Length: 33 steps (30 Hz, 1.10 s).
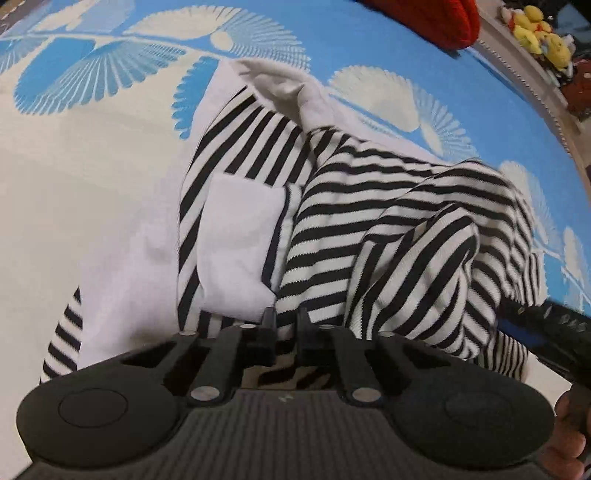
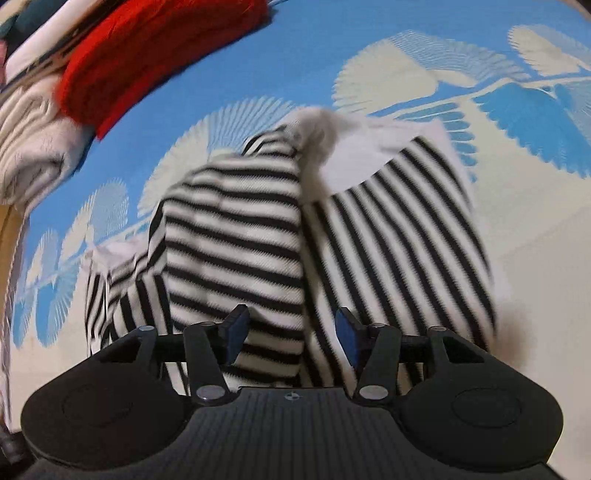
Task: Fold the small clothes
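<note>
Striped shirt (image 1: 388, 229) under both our grippers, bunched on the blue-and-cream bedspread (image 1: 92, 155).

Our left gripper (image 1: 287, 321) has its jaws drawn close together over the cloth at 6 o'clock in its view; whether they pinch any fabric we cannot tell. Our right gripper (image 2: 291, 332) stands partly open, blue pads apart, a striped fold lying between them with no pad pressing it. From the left view the shirt fills the middle, its white collar (image 1: 280, 85) toward 12 o'clock and a white pocket (image 1: 240, 236) just left of centre. A red knit (image 2: 147, 55) and a cream garment (image 2: 33, 144) lie at 10 o'clock in the right view; yellow soft toys (image 1: 543, 33) sit at 2 o'clock in the left.
</note>
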Each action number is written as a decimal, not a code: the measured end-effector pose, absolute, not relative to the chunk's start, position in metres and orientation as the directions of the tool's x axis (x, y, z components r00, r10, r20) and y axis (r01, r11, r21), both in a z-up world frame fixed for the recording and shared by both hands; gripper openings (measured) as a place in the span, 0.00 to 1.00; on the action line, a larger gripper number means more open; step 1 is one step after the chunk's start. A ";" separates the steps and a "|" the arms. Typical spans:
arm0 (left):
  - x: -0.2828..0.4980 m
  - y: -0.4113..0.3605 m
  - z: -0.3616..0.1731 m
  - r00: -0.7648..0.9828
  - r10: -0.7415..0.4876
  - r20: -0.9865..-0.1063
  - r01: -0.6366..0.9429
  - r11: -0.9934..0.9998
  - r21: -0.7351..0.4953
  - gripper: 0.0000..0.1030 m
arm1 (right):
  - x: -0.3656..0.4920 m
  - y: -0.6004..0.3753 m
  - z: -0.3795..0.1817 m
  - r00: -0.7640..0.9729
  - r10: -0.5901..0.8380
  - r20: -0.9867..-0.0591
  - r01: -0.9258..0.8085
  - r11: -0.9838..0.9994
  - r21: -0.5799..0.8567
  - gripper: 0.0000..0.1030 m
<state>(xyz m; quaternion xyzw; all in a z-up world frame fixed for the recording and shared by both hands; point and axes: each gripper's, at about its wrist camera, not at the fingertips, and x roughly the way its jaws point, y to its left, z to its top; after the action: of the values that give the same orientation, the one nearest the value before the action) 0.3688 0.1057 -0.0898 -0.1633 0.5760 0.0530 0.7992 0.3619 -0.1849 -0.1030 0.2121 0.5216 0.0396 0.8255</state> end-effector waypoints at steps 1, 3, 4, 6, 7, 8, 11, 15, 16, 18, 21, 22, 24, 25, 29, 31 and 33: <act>0.369 0.104 -0.086 0.346 -0.107 -0.932 -0.250 0.947 -0.201 0.02 | 0.362 -0.182 -0.101 0.460 0.292 -0.838 0.137 0.910 0.392 0.06; 0.369 0.097 -0.070 0.408 -0.090 -0.908 -0.177 0.968 -0.176 0.02 | 0.360 -0.181 -0.092 0.489 0.323 -0.810 0.105 0.900 0.422 0.02; 0.369 0.093 -0.060 0.451 -0.088 -0.888 -0.140 0.976 -0.167 0.02 | 0.358 -0.184 -0.083 0.511 0.346 -0.787 0.094 0.887 0.451 0.02; 0.365 0.093 -0.038 0.540 -0.116 -0.834 -0.104 0.974 -0.203 0.02 | 0.351 -0.193 -0.053 0.590 0.406 -0.698 0.046 0.846 0.531 0.01; 0.364 0.096 -0.030 0.575 -0.135 -0.807 -0.105 0.966 -0.237 0.02 | 0.346 -0.197 -0.036 0.636 0.418 -0.648 0.009 0.836 0.548 0.01; 0.362 0.100 -0.023 0.613 -0.153 -0.775 -0.108 0.955 -0.275 0.02 | 0.338 -0.202 -0.020 0.683 0.418 -0.600 -0.026 0.834 0.551 0.01; 0.354 0.115 -0.010 0.694 -0.145 -0.706 -0.130 0.939 -0.320 0.02 | 0.313 -0.222 0.009 0.761 0.391 -0.517 -0.062 0.838 0.543 0.01; 0.352 0.135 -0.015 0.652 -0.081 -0.754 -0.202 0.940 -0.275 0.02 | 0.295 -0.240 -0.004 0.657 0.414 -0.630 -0.039 0.854 0.520 0.01; 0.354 0.142 -0.026 0.589 -0.086 -0.804 -0.232 0.935 -0.270 0.03 | 0.292 -0.240 -0.013 0.603 0.405 -0.687 -0.039 0.876 0.481 0.01; 0.358 0.149 -0.056 0.424 -0.139 -0.895 -0.263 0.927 -0.269 0.04 | 0.293 -0.236 -0.041 0.441 0.384 -0.811 -0.068 0.916 0.396 0.01; 0.354 0.153 -0.074 0.331 -0.125 -0.935 -0.311 0.921 -0.234 0.07 | 0.298 -0.246 -0.072 0.323 0.323 -0.890 0.031 0.936 0.351 0.05; 0.355 0.153 -0.069 0.346 -0.131 -0.929 -0.306 0.920 -0.244 0.13 | 0.302 -0.251 -0.072 0.336 0.328 -0.883 0.055 0.929 0.366 0.06; 0.353 0.152 -0.055 0.398 -0.145 -0.906 -0.299 0.913 -0.277 0.30 | 0.311 -0.260 -0.067 0.395 0.335 -0.855 0.094 0.911 0.401 0.20; 0.352 0.150 -0.051 0.418 -0.153 -0.896 -0.295 0.910 -0.292 0.41 | 0.314 -0.262 -0.065 0.426 0.335 -0.840 0.107 0.904 0.415 0.31; 0.361 0.141 -0.063 0.374 -0.150 -0.915 -0.306 0.912 -0.274 0.45 | 0.328 -0.258 -0.080 0.445 0.344 -0.827 0.144 0.884 0.445 0.51; 0.363 0.140 -0.071 0.347 -0.135 -0.928 -0.319 0.914 -0.252 0.44 | 0.331 -0.250 -0.092 0.416 0.390 -0.822 0.163 0.857 0.489 0.51; 0.362 0.143 -0.075 0.343 -0.128 -0.931 -0.326 0.913 -0.245 0.43 | 0.330 -0.239 -0.101 0.390 0.411 -0.824 0.153 0.854 0.498 0.51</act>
<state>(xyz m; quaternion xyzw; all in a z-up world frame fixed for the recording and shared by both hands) 0.3623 0.1429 -0.0748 -0.1991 0.5697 0.0624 0.7949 0.3304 -0.2388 -0.1006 0.2580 0.5463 0.0815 0.7927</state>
